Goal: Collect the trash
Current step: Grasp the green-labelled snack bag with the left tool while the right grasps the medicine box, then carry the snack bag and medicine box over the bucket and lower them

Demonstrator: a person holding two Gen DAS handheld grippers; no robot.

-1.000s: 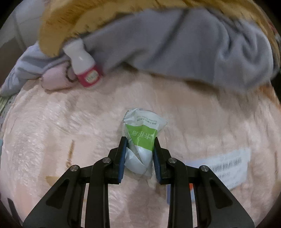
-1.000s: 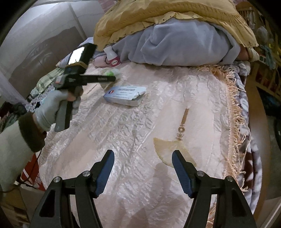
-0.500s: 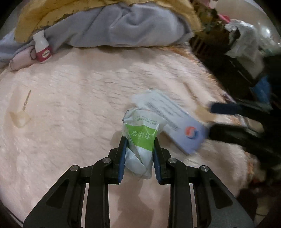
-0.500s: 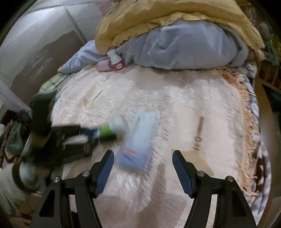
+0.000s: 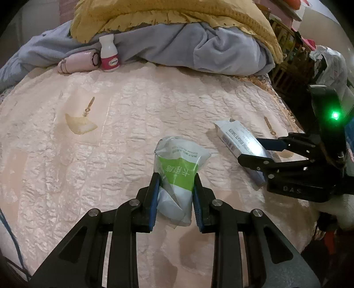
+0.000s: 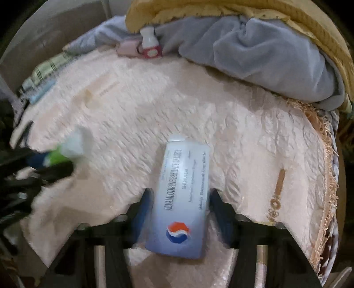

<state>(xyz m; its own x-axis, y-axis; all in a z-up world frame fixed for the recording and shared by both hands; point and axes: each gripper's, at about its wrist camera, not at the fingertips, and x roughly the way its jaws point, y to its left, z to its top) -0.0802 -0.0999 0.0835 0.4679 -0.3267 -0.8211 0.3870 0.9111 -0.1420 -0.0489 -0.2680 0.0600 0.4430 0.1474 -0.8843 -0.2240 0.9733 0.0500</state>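
A crumpled white-and-green wrapper (image 5: 177, 172) stands between the blue pads of my left gripper (image 5: 176, 192), which is shut on it just above the pink bed cover (image 5: 110, 155). A white-blue tablet box (image 6: 183, 177) lies flat on the cover. My right gripper (image 6: 181, 199) straddles its near half. Its jaws are closing and both pads meet the long sides of the box. In the left wrist view the tablet box (image 5: 234, 137) and right gripper (image 5: 249, 149) sit at the right. The right wrist view shows the left gripper (image 6: 44, 164) and wrapper (image 6: 73, 144) blurred at the left.
A white bottle with a pink label (image 5: 108, 55) and a pink pouch (image 5: 75, 63) lean on a grey blanket (image 5: 199, 48) under a yellow one (image 5: 177, 13) at the back. The cover's fringed edge (image 6: 327, 177) runs along the right. Cluttered shelves (image 5: 287, 55) stand beyond it.
My left gripper drew back from the bedding and swung right with the wrapper. My right gripper moved forward and down over the tablet box, and its jaws narrowed onto it.
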